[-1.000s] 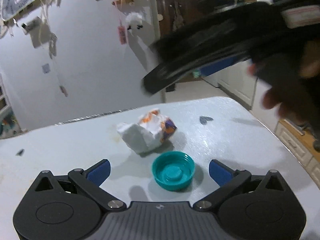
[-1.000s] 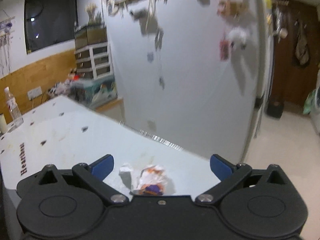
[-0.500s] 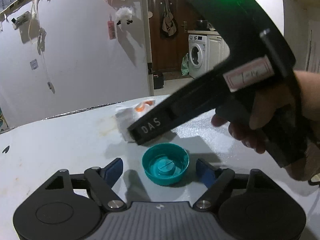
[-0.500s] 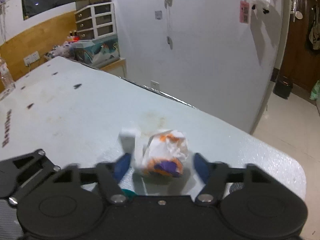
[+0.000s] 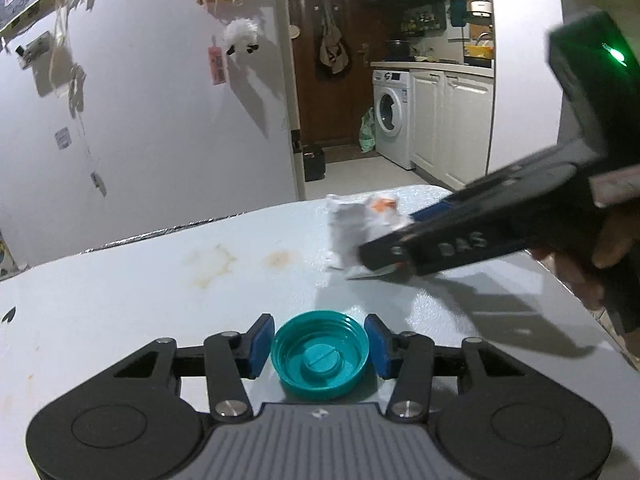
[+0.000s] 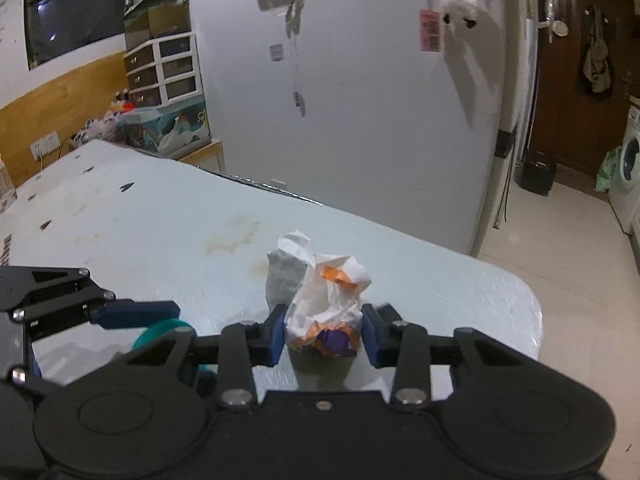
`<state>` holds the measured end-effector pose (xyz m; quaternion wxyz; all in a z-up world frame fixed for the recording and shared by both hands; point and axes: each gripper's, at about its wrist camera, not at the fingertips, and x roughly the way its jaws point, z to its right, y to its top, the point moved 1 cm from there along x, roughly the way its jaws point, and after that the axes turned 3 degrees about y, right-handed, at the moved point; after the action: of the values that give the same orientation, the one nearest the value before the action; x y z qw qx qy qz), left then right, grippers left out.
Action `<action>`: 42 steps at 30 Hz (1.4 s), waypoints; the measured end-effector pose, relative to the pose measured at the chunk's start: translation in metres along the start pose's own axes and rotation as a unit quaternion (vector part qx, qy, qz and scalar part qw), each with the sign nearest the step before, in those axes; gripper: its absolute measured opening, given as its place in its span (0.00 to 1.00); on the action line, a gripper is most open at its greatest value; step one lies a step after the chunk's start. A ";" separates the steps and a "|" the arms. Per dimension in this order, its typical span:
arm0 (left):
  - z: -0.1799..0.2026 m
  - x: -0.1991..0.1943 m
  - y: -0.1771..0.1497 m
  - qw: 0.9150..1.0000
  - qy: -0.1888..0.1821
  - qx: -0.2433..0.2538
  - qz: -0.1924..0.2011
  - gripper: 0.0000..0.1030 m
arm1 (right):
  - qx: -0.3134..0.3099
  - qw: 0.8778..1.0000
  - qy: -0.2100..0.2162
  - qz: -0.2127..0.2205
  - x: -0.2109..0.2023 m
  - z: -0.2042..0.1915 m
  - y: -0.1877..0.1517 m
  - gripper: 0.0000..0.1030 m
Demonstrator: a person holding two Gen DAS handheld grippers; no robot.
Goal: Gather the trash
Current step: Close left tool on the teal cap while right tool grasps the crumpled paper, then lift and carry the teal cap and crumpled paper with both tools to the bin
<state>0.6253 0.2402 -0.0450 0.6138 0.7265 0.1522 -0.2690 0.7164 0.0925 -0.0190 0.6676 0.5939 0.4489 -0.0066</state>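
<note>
A teal bottle cap (image 5: 320, 354) lies open side up on the pale table (image 5: 120, 304). My left gripper (image 5: 319, 345) is shut on the cap, its blue pads touching both sides. A crumpled white wrapper with orange and purple print (image 6: 322, 300) sits near the table's far corner. My right gripper (image 6: 323, 336) is shut on the wrapper, pads pressed to its lower sides. In the left wrist view the right gripper (image 5: 384, 254) reaches in from the right and hides part of the wrapper (image 5: 356, 224). The left gripper's finger (image 6: 136, 314) and the cap's rim (image 6: 154, 332) show in the right wrist view.
The table's rounded corner (image 6: 528, 300) and far edge lie just beyond the wrapper. A white wall with hanging notes (image 5: 160, 100) stands behind the table. A washing machine (image 5: 390, 112) and cabinets are across the floor. Brown stains (image 5: 212, 260) mark the table.
Both grippers have closed: the left on the teal cap, the right on the wrapper. The right gripper came down from above onto the wrapper.
</note>
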 end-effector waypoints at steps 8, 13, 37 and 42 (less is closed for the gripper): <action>0.000 -0.008 0.000 0.999 0.019 -0.032 -0.011 0.49 | -0.017 1.000 -0.002 0.004 -0.024 -0.015 -0.017 0.37; 0.003 -0.013 -0.004 0.998 0.032 -0.050 -0.020 0.50 | -0.022 1.000 -0.002 0.002 -0.038 -0.023 -0.027 0.37; 0.042 -0.080 -0.020 0.989 0.042 -0.142 0.020 0.48 | -0.005 0.998 -0.039 0.049 -0.140 -0.018 -0.071 0.37; 0.060 -0.100 -0.026 0.988 0.035 -0.148 0.031 0.48 | -0.002 0.997 -0.056 0.055 -0.167 -0.013 -0.088 0.37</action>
<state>0.5178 0.1978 -0.0142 0.7170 0.6409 0.1892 -0.1984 0.5613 -0.0108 0.0148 0.6924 0.6150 0.3773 -0.0020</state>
